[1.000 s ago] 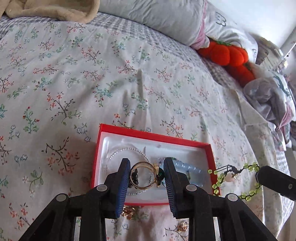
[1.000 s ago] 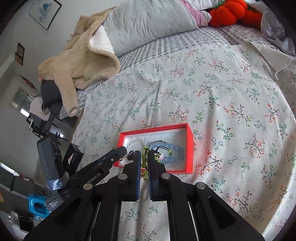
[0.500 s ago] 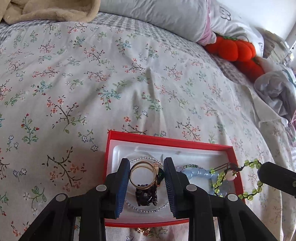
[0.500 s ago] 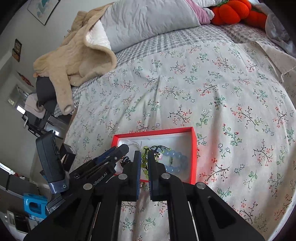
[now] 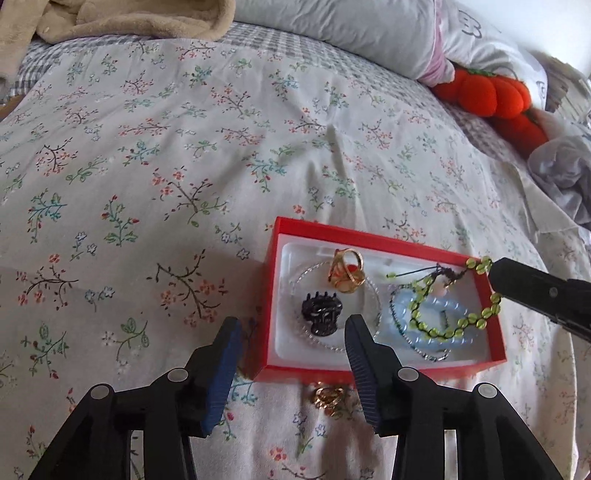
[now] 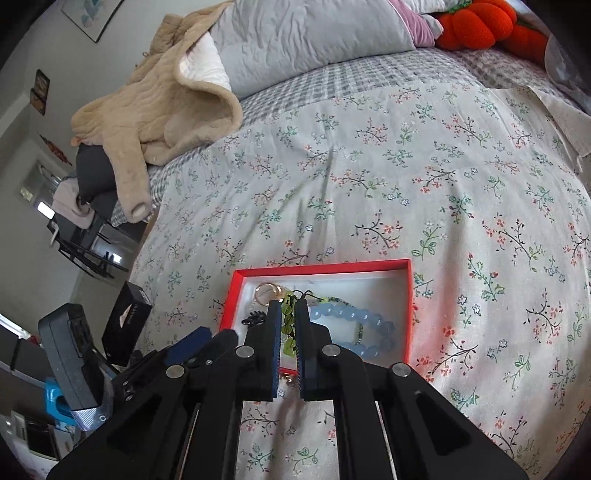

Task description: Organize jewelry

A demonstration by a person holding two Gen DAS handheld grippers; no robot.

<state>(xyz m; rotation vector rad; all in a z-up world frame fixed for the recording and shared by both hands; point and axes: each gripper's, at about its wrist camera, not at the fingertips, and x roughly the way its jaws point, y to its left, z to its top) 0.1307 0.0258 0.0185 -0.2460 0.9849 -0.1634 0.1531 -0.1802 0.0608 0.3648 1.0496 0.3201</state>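
Observation:
A red box [image 5: 373, 369] with a white liner lies on the floral bedspread; it also shows in the right wrist view [image 6: 409, 310]. In it lie a gold ring [image 5: 347, 272], a black hair claw [image 5: 320, 313], a blue bead bracelet [image 5: 448, 306] and a thin clear chain. My left gripper [image 5: 291, 334] is open and empty, just above the box's near-left edge. My right gripper [image 6: 287, 314] is shut on a green bead bracelet [image 5: 458, 328], which hangs over the box's right half. A small gold piece [image 5: 327, 397] lies on the bedspread in front of the box.
Grey pillows [image 5: 351, 29], a beige jacket [image 6: 155, 99] and an orange pumpkin plush [image 5: 491, 96] lie at the far side of the bed. A crumpled grey cloth [image 5: 561, 173] sits at the right. The bed's left edge drops to a chair and dark boxes [image 6: 125, 321].
My left gripper opened and let go of the gold ring, which now lies in the box. It drew back and left. The right gripper brought the green bracelet further over the box.

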